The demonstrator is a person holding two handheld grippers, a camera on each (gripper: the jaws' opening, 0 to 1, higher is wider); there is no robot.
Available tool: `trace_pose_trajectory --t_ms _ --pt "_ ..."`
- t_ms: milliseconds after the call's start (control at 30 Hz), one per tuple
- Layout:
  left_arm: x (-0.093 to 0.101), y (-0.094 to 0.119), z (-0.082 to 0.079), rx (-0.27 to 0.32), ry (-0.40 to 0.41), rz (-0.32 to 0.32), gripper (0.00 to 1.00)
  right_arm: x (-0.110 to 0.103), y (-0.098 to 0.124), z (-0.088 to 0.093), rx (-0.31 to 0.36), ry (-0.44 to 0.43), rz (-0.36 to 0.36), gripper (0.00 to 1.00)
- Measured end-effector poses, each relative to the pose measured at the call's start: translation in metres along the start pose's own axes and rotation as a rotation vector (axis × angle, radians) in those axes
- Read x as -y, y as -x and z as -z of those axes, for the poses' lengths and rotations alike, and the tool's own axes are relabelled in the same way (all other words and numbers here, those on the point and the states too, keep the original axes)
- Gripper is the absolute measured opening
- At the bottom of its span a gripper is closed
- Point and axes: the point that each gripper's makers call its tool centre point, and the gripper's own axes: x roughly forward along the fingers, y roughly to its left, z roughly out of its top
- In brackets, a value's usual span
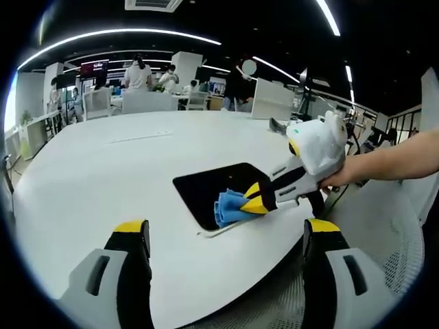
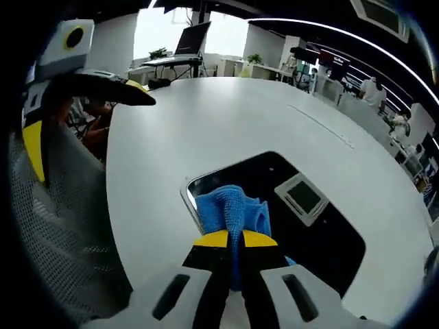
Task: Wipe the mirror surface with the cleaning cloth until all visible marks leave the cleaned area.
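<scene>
The large white round-edged tabletop [image 1: 103, 178] carries everything here, and the flat rectangular mirror with a thin pale rim [image 2: 322, 240] lies on it close to the near edge, where a white mesh chair back [image 2: 62, 233] stands just beyond the table. The mirror's glass reads almost black, reflecting the dark ceiling and one ceiling fixture as a pale square.

The right gripper [image 1: 255, 199], black with yellow-tipped jaws, is clamped on the crumpled blue cleaning cloth [image 2: 232, 209], jaws pinched together around the fabric. It presses the cloth onto the mirror at the corner nearest the table edge, with the person's hand [image 1: 343, 179] behind it. The left gripper [image 1: 226, 236] hangs above the tabletop near that same edge, its jaws spread wide apart and holding nothing.

As for progress, wiping looks under way but confined to that one corner; the far half of the glass, toward the table's middle, is untouched by the cloth at this moment. No smudges or marks can be made out on the dark surface in either view, so whether the uncovered part is already clean cannot be told. I would judge that sweeping the cloth across the rest of the glass is still left to do.
</scene>
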Motion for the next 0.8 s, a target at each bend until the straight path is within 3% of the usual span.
trace_pose_trajectory --t_ms 233,800 --pt "0.000 0.000 0.000 0.002 0.005 -0.001 0.92 0.001 0.001 0.001 -0.015 0.036 -0.010 0.00" --pt "0.000 0.000 0.000 0.003 0.005 0.003 0.92 0.022 0.019 0.024 -0.035 -0.001 0.011 0.00"
